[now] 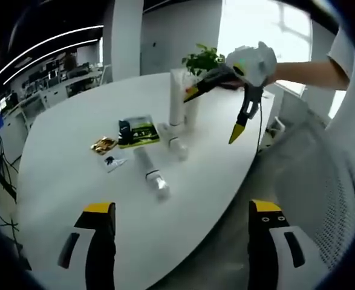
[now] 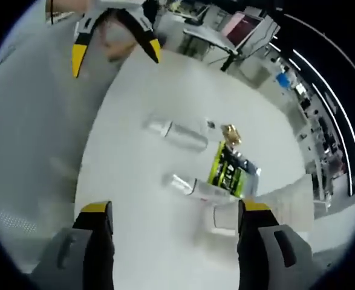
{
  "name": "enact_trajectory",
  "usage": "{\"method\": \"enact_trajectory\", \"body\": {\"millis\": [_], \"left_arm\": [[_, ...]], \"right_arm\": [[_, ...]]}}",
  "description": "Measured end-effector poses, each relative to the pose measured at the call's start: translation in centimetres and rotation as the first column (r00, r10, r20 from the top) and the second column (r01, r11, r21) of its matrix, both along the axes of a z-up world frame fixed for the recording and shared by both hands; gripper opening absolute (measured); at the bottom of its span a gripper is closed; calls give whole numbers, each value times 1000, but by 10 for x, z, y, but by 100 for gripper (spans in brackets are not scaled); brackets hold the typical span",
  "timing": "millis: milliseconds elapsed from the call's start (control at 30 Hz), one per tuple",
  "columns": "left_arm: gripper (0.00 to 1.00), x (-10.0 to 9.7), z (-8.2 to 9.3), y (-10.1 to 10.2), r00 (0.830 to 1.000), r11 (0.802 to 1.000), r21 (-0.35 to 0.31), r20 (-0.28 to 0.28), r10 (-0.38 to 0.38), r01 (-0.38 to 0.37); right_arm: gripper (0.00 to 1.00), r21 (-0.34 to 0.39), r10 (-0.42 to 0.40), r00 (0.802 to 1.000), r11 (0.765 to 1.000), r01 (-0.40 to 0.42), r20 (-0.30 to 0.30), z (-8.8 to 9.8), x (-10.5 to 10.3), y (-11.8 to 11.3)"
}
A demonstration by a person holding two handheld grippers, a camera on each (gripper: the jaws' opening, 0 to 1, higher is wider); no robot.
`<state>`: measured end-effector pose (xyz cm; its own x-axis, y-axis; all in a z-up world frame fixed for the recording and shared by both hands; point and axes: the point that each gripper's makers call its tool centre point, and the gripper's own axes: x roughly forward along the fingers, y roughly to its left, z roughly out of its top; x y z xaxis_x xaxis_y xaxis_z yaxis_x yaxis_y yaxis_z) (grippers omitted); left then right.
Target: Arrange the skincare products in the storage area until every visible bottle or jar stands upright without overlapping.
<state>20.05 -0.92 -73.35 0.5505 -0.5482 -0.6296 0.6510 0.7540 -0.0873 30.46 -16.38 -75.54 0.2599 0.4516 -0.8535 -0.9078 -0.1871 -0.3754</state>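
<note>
A: Nearest in the left gripper view, the left tongs [image 1: 181, 232] stand wide apart with nothing between them, low over the near edge of the white counter [image 1: 62, 175].

B: And just beyond them?

A: A clear bottle [image 1: 153, 174] lies on its side. A second, smaller one [image 1: 173, 144] lies beyond it, beside a green-and-black packet [image 1: 138, 130], a small gold item [image 1: 103, 144] and a little sachet [image 1: 113, 161]. Farther back a tall white tube [image 1: 176, 96] already stands upright.

B: So the job is barely begun?

A: It appears so: one product upright, at least two bottles down. They do not overlap, but each has to be stood up.

B: What about the other hand?

A: The right tongs [image 1: 216, 107] hang above the far side of the counter, held by a white-gloved hand [image 1: 253, 63] on an outstretched arm, jaws spread and empty, one tip near the tube and the other pointing down.

B: And from its own camera?

A: The right gripper view looks down on the two lying bottles, one [image 2: 177, 133] past the other [image 2: 192, 186], with the jaws wide.
</note>
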Motion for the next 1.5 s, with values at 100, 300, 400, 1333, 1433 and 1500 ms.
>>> {"method": "enact_trajectory", "body": {"millis": [100,300,400,1333,1433,1500], "left_arm": [[87,1,0,2,1000,1000,-1,3,7,-7],[86,2,1,3,1000,1000,-17,1,18,-18],[86,2,3,1,1000,999,-28,4,22,-22],[85,-1,3,-4,1000,996,-90,-31,2,-4],[84,-1,3,-4,999,996,-89,-32,-1,-2],[84,-2,3,-5,999,996,-89,-34,-3,0]], "right_arm": [[83,-45,43,999,998,-43,19,-7,7,6],[76,-102,108,993,989,-104,40,-19,18,19],[71,-112,128,991,986,-124,27,-25,23,27],[39,-225,197,978,952,-207,-66,-67,42,53],[36,-209,187,979,957,-201,-83,-70,41,59],[33,-208,187,979,958,-200,-84,-71,42,63]]}}
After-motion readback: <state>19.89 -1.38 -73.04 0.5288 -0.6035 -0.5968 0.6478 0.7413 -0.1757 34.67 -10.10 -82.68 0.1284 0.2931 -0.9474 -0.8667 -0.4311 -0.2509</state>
